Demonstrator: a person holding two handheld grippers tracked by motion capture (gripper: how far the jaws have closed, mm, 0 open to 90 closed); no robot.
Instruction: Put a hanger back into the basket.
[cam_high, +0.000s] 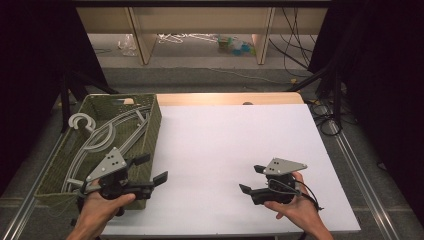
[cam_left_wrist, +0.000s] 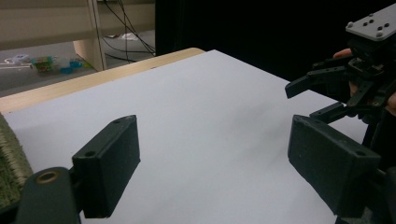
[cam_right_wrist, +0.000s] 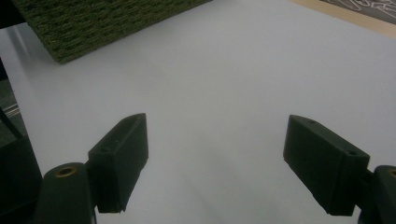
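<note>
Two grippers: both with jaws spread, nothing between them.
Left gripper (cam_high: 152, 170): at the basket's near right corner, empty, pointing away from it over the bench.
Right gripper (cam_high: 251, 179): well right of the basket, empty, low over the bench.
Hangers (cam_high: 107, 135): pale grey, piled inside the basket, one hook (cam_high: 80, 121) over its left rim.
Basket (cam_high: 154, 122): green woven, on the bench's (cam_high: 225, 145) left edge.
Handling (judged): light, stiff, smooth plastic; hangers likely to tangle. Grip one at the neck below the hook.

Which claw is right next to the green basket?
The left claw, held beside the basket with the grey hangers. The right claw sits out over the white table.
</note>
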